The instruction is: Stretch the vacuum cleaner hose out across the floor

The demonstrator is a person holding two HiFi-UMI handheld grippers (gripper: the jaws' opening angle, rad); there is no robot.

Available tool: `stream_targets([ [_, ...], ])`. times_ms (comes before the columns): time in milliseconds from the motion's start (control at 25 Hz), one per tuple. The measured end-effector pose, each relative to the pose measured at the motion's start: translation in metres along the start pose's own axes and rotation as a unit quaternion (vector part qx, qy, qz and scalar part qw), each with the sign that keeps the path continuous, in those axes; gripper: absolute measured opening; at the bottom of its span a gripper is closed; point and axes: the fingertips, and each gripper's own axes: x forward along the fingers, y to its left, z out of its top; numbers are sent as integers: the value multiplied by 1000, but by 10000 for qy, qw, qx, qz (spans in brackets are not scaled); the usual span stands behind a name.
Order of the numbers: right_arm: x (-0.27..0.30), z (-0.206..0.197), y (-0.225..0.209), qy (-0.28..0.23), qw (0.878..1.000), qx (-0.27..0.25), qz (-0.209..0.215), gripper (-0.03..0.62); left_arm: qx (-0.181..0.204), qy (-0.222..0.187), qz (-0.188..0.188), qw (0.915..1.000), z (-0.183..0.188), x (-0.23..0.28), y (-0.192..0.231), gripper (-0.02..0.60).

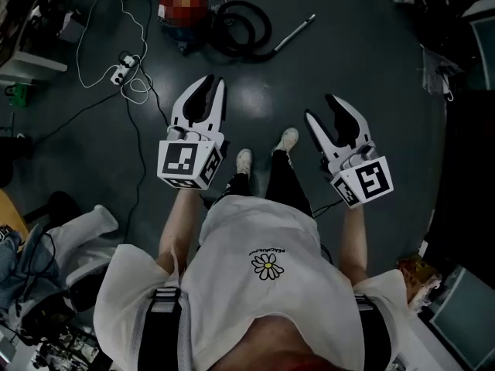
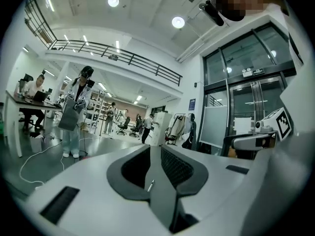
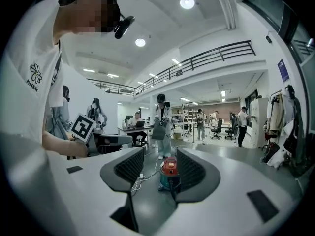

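A red vacuum cleaner stands on the dark floor at the far top of the head view. Its black hose lies coiled beside it, ending in a metal wand. My left gripper is held in the air well short of the vacuum, jaws shut and empty. My right gripper hangs to the right of it, open with nothing between its fingers. In the right gripper view the vacuum cleaner shows far off between the open jaws of the right gripper. The left gripper points level across the room.
A white power strip with looping white and black cables lies left of the vacuum. The person's shoes stand below the grippers. Clutter lines the left and right edges. Other people and desks stand further off.
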Motion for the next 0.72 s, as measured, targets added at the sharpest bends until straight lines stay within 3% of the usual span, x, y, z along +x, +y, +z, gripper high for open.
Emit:
stream_targets([
  [200, 49, -1, -54, 102, 9998, 87, 112, 213, 15, 90, 223, 9997, 8, 62, 23, 51],
  [360, 92, -18, -123, -36, 9994, 311, 127, 213, 321, -61, 323, 9989, 16, 128, 25, 51],
  [560, 166, -31, -208, 117, 9982, 214, 540, 213, 444, -327, 457, 9974, 16, 227, 44, 51],
  [720, 226, -62, -270, 441, 9943, -29, 969, 213, 513, -185, 608, 9967, -13, 316, 68, 51],
])
